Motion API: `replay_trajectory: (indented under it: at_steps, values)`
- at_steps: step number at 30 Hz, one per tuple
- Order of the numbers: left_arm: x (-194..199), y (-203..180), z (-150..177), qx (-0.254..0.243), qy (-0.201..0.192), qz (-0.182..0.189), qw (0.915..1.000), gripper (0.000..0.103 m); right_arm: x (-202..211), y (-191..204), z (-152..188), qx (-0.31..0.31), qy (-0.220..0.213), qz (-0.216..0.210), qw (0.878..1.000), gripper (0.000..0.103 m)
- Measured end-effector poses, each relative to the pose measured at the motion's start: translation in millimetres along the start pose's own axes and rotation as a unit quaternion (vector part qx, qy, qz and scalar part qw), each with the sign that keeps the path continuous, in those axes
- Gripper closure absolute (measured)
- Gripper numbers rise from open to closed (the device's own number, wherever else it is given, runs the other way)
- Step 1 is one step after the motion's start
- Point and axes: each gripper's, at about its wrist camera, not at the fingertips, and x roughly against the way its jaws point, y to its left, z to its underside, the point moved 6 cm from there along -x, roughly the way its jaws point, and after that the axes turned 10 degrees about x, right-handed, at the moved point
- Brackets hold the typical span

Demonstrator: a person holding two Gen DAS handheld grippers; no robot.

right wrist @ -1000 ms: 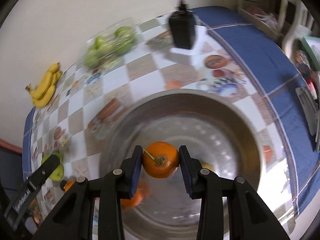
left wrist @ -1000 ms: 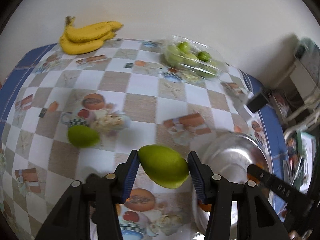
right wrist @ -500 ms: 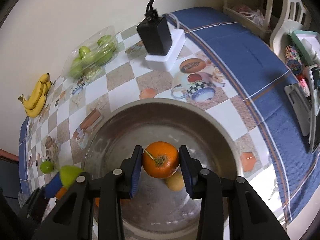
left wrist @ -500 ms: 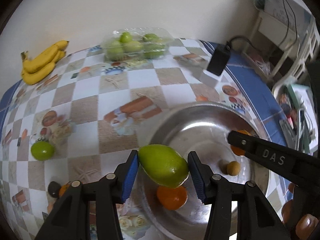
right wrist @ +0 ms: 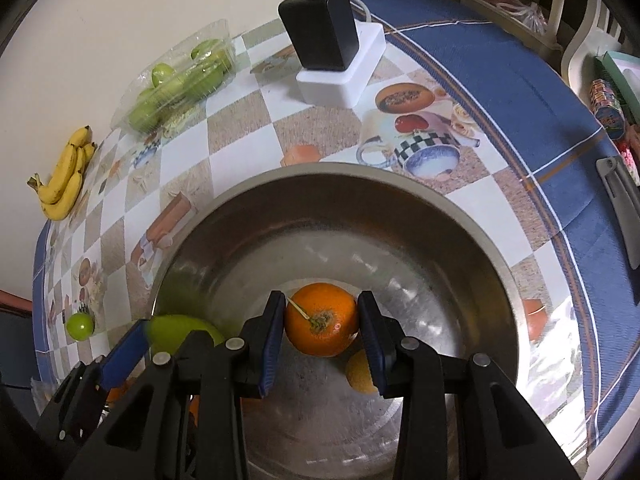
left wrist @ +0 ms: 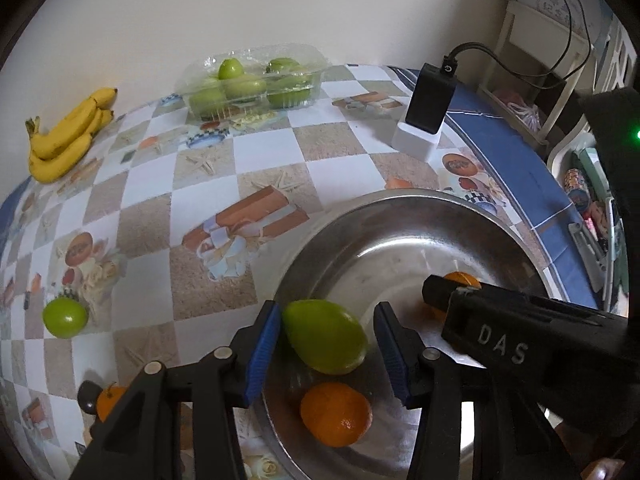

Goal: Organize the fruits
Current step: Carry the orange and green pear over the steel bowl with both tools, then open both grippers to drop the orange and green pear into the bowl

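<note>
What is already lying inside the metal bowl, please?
Inside the metal bowl one orange lies loose, and a small yellowish fruit lies half hidden behind a finger of the right hand-held gripper. Both grippers cover part of the floor.

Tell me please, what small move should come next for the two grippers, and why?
Probably open both grippers to drop the fruit. The left gripper holds the green mango just inside the rim of the steel bowl, and the right gripper holds an orange over the bowl's middle, where other fruit already lies.
</note>
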Motion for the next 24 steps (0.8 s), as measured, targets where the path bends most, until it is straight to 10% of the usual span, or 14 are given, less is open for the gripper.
replay_trajectory:
  at_steps: [24]
  values:
    - [26, 19, -18, 0.031, -0.019, 0.0, 0.9993, 0.051, 32, 2, -10, 0.007, -0.04, 0.012, 0.999, 0.058]
